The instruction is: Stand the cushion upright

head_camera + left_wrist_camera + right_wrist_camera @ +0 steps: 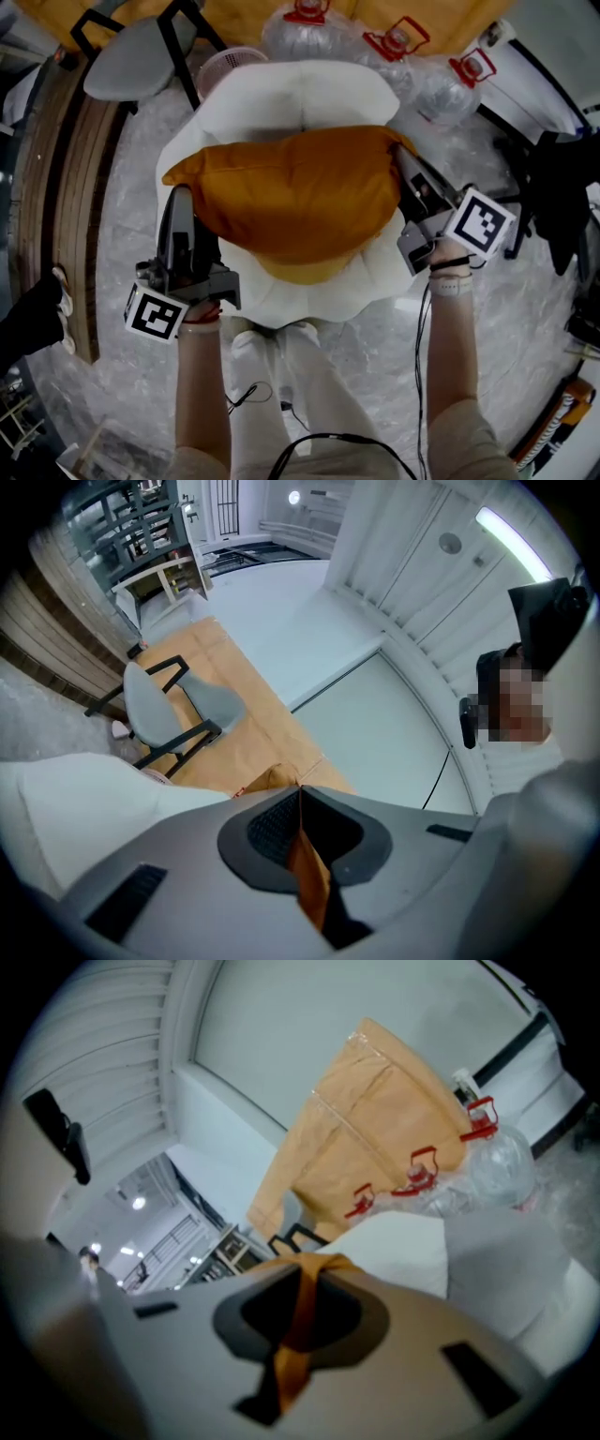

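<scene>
Orange cushion (pixel 300 202) on the white seat (pixel 291 94), spanning it from left edge to right edge and bulging toward the front edge. You grip it at both side corners, probably so the soft body can be tipped up evenly without sagging to one side. Your left gripper (pixel 180 199) has its jaws pinched almost together on a fold of the cushion's left corner. Your right gripper (pixel 405 164) is clamped the same way on the right corner.

A: How much of the white seat (pixel 281 94) shows?
B: Only its rim and back; the cushion (pixel 291 197) covers the middle.
A: And at the top edge?
B: One bottle (pixel 305 33) and the grey chair (pixel 131 56) are cut off there.
</scene>
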Available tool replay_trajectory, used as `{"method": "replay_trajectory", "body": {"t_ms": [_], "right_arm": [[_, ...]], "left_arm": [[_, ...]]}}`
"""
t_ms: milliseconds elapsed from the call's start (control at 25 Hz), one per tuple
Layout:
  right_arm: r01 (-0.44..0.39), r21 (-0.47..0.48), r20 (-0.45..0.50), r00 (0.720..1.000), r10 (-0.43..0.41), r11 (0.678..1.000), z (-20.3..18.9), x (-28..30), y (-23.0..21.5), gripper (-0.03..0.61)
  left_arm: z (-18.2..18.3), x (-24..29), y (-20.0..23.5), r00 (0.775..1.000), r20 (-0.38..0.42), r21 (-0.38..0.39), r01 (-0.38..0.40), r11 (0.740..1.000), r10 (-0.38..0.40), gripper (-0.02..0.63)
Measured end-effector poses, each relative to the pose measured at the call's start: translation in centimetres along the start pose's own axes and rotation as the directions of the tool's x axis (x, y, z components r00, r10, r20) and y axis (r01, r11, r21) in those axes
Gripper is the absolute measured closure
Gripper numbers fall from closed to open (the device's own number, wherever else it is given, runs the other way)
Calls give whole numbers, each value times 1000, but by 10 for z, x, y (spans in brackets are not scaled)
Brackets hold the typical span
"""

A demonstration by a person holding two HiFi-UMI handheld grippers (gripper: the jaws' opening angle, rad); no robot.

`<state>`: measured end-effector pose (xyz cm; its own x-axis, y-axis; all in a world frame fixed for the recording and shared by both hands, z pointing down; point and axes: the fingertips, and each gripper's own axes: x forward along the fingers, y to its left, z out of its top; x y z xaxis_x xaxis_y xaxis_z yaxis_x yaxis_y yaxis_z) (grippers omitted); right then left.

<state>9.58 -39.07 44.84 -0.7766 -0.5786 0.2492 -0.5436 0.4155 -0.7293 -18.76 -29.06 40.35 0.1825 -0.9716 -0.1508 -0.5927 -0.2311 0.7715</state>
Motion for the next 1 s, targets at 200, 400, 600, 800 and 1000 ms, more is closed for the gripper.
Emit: {"method": "replay_trajectory", "body": {"t_ms": [200,400,600,800,1000], "right_arm": [[31,42,-11,999,-31,999,13,27,-20,546],[121,179,-35,993,-117,976,14,45,-53,546],[53,208,-38,998,-46,977,14,53,-57,546],[-10,273,-6,1000,12,962,21,59,-62,543],[-59,328,38,998,49,943,28,55,-72,497]], "left_arm": [[4,25,18,1000,-5,20,-10,1000,10,581],[4,48,38,999,-11,30,-33,999,33,581],[-1,48,52,993,-74,219,-75,973,93,580],[10,47,53,992,-46,360,-95,928,119,554],[17,33,58,990,-28,401,-118,908,141,529]]}}
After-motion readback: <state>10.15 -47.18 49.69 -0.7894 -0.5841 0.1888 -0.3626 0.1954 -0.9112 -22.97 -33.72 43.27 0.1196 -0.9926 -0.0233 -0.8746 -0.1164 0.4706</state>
